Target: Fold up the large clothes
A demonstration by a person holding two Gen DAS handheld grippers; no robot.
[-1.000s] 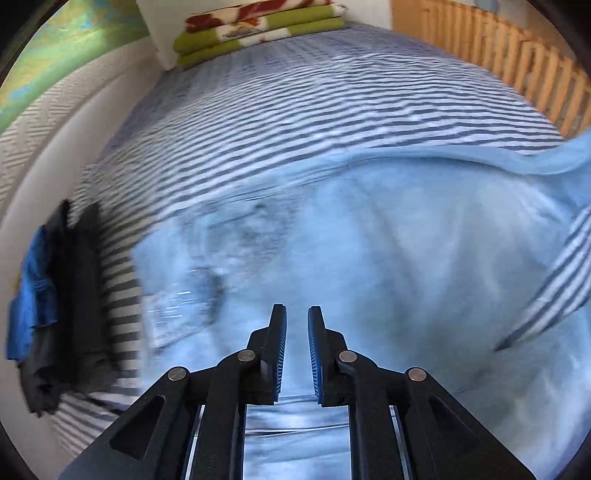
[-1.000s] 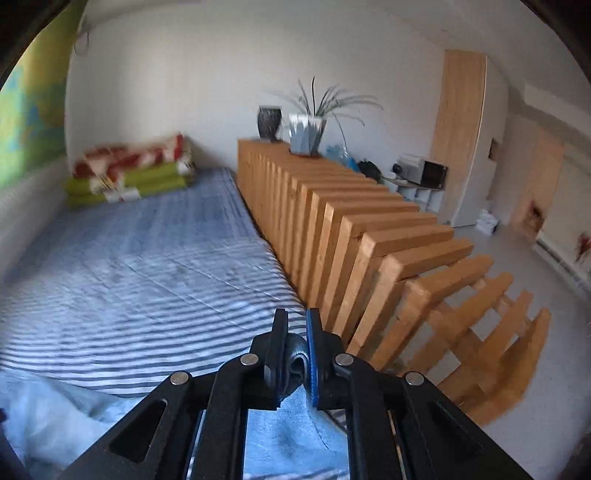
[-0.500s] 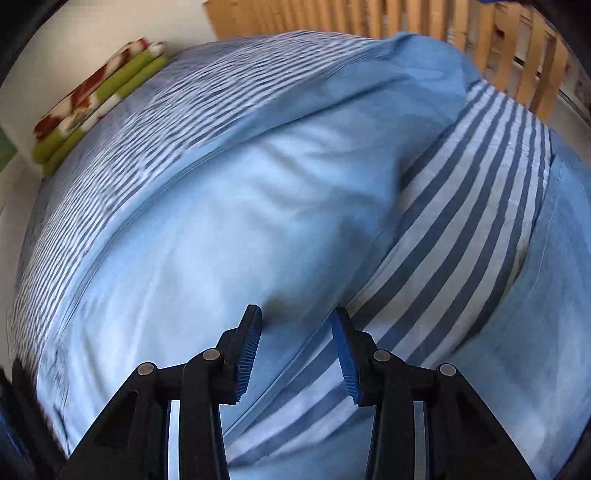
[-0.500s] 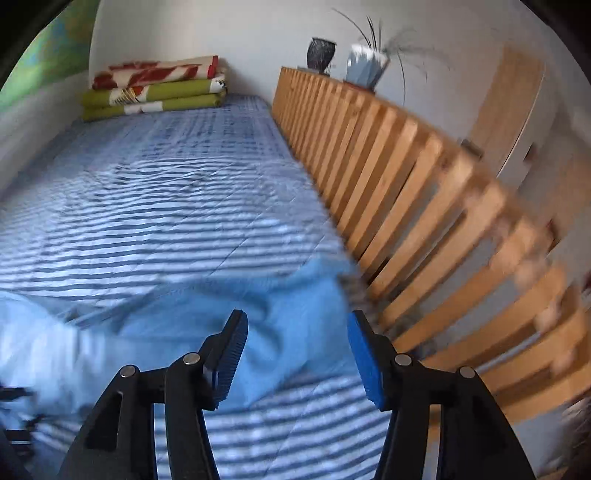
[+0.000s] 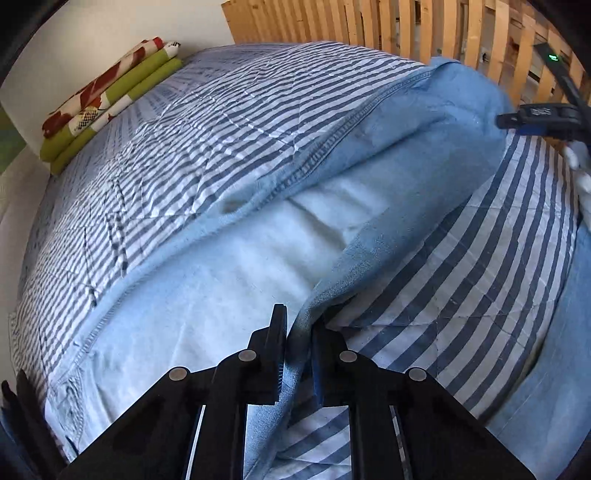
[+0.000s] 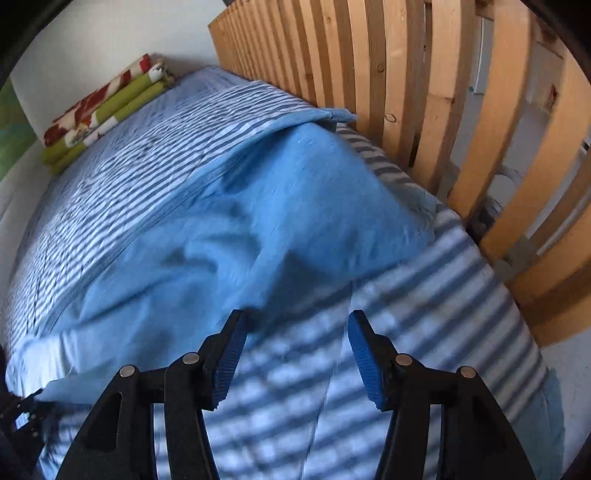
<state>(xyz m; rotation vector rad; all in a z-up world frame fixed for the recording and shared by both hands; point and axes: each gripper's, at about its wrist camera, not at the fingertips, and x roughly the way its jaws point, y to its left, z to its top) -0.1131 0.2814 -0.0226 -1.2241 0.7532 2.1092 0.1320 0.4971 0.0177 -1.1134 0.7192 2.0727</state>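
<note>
**Q:** What is lying on the bed, and where?

**A:** A light-blue denim garment (image 5: 229,295) is lying spread across the striped bedspread (image 5: 207,122), reaching from the near left corner toward the wooden slat railing (image 5: 388,26) on the far right. Its stitched seam is running diagonally, and a pale inner patch is showing near the middle. In the right wrist view the same garment (image 6: 295,206) is covering the centre of the bedspread (image 6: 424,314), its far corner lying just beside the railing (image 6: 443,92).

**Q:** What is the left tool doing?

**A:** The left tool (image 5: 297,332) is pinching a raised fold of the denim edge; the cloth is passing between the two fingers, which are standing close together on it.

**Q:** And the right tool?

**A:** The right tool (image 6: 295,343) is standing with its blue-padded fingers wide apart, gripping nothing, above the border between denim and stripes. In the left wrist view it (image 5: 517,123) is appearing at the right edge, near the far end of the garment; whether it is touching the cloth cannot be told.

**Q:** What else is visible?

**A:** Folded blankets (image 5: 107,92) in green, red and white are sitting stacked at the far end of the bed, against the wall (image 5: 110,26).
</note>
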